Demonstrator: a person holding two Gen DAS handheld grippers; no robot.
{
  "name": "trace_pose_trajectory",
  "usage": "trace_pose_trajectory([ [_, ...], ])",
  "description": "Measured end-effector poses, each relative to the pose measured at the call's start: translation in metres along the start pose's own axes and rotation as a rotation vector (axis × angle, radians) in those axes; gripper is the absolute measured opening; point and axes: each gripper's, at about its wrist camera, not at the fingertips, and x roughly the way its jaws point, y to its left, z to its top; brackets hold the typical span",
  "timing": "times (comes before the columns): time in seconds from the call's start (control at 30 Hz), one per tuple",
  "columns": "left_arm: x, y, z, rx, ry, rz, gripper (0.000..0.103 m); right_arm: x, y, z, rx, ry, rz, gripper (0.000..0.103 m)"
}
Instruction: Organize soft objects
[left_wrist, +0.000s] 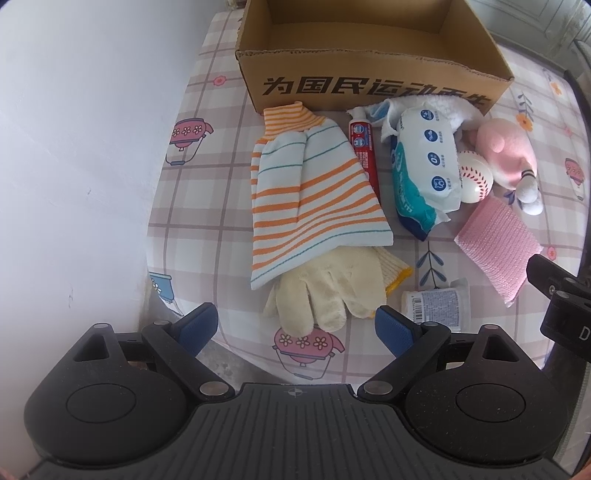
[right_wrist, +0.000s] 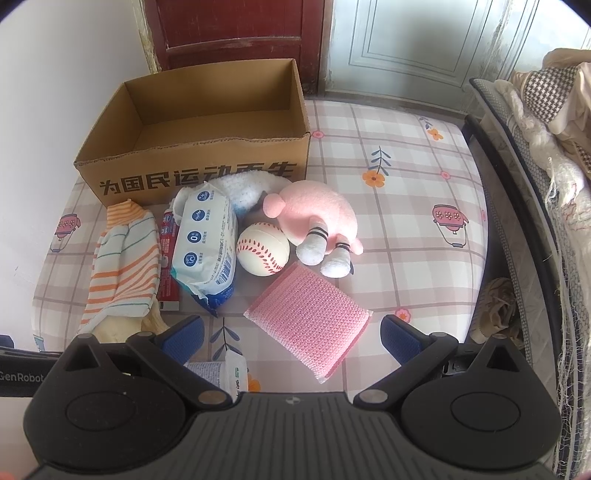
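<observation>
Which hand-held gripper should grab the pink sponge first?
The right hand-held gripper, probably: it is open with the pink sponge right between its fingers. The left hand-held gripper faces the cream glove instead.

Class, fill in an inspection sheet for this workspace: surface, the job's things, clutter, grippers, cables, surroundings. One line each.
Surface: table under a plaid cloth with flower and pot prints.
Job's things: open box, looks empty; in front of it a striped mitt, knit glove, plush, white fluffy cloth, pink sponge.
Clutter: toothpaste, wipes pack, baseball, small labelled packet.
Grippers: left gripper and right gripper open, holding nothing.
Cables: nothing seen.
Surroundings: white wall, red door, bedding pile.
</observation>
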Motion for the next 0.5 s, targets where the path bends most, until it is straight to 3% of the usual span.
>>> trace_pose_trajectory([
  [0.5,0.0077,0.0032,0.0009,0.002,0.009,-0.002,0.093,0.0032,0.0014,0.0029,0.004,0.004,0.004,0.103],
])
